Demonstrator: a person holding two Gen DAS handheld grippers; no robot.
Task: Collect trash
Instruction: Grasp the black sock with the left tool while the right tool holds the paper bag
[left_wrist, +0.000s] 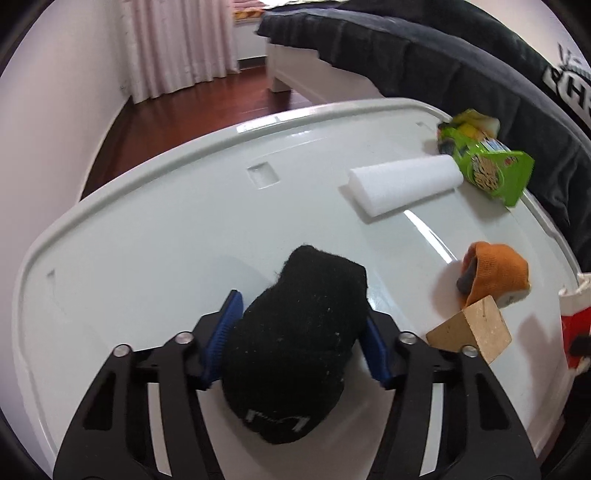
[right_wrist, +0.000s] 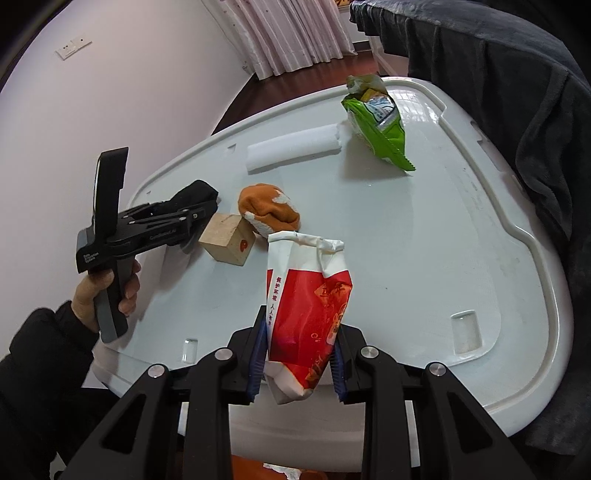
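Note:
My left gripper (left_wrist: 301, 325) is shut on a black sock (left_wrist: 295, 343) and holds it just above the white plastic lid (left_wrist: 166, 229); it also shows in the right wrist view (right_wrist: 199, 210). My right gripper (right_wrist: 299, 350) is shut on a red and white paper bag (right_wrist: 306, 306), held upright over the lid's near edge. A green snack wrapper (right_wrist: 380, 125) and a white foam piece (right_wrist: 291, 151) lie at the far side of the lid (right_wrist: 443, 229). The wrapper (left_wrist: 487, 162) and foam (left_wrist: 404, 184) show in the left view too.
An orange sock (right_wrist: 269, 210) and a wooden block (right_wrist: 229, 240) lie mid-lid, also in the left view: sock (left_wrist: 495, 273), block (left_wrist: 476, 332). A dark blanket (right_wrist: 517, 92) drapes along the right. A bed, curtain and wood floor lie beyond.

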